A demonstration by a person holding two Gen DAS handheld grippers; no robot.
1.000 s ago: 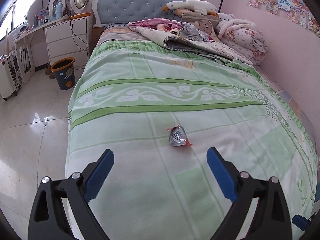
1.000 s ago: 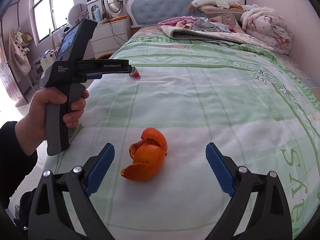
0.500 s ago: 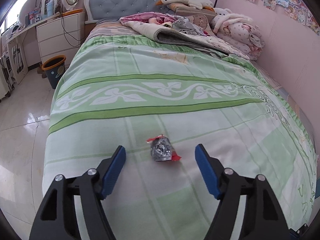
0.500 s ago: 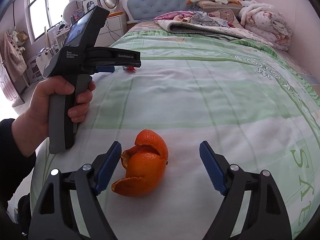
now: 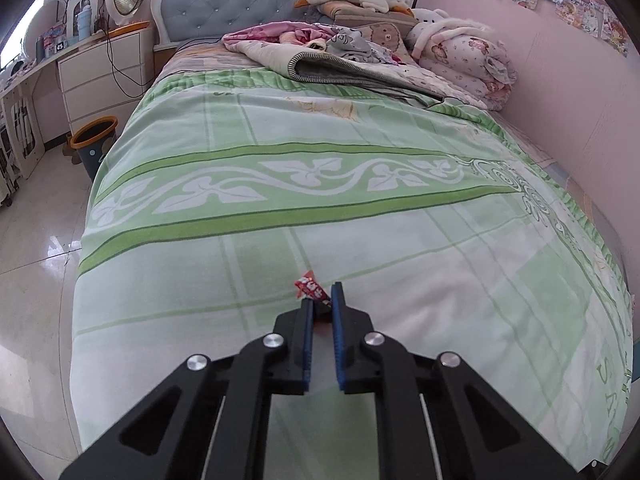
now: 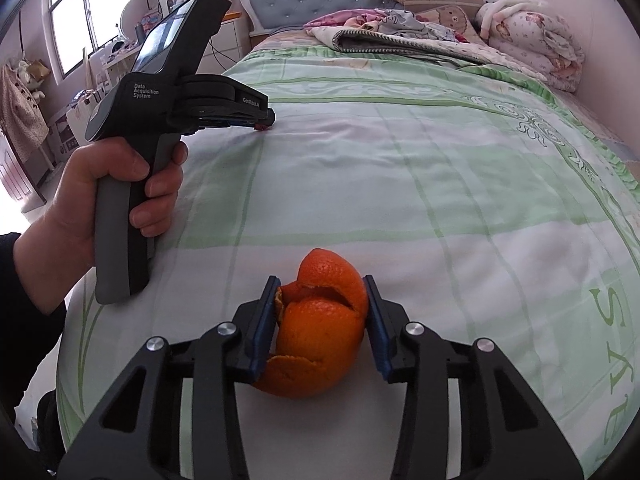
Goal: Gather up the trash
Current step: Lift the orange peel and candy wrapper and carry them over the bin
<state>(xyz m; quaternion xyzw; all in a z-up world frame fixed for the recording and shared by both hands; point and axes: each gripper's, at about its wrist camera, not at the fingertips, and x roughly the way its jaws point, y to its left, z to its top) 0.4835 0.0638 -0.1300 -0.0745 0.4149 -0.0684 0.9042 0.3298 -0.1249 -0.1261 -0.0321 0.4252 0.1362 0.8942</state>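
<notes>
Orange peel (image 6: 320,332) sits on the bed (image 6: 440,184), now squeezed between the right tool (image 6: 320,308), whose wide-spread jaws are closing in. Farther off, the left tool (image 5: 322,304) was wide apart too; now it is pressed together, pinching the candy wrapper (image 5: 310,289) on the bed.

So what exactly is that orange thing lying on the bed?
It looks like orange peel, curled into a hollow, roughly ball-shaped shell with torn, overlapping flaps and a dimpled, glossy skin. It lies on the green-and-white bedspread near the foot of the bed, between the blue pads of the right claw, which are closing on it and touching both sides.
</notes>
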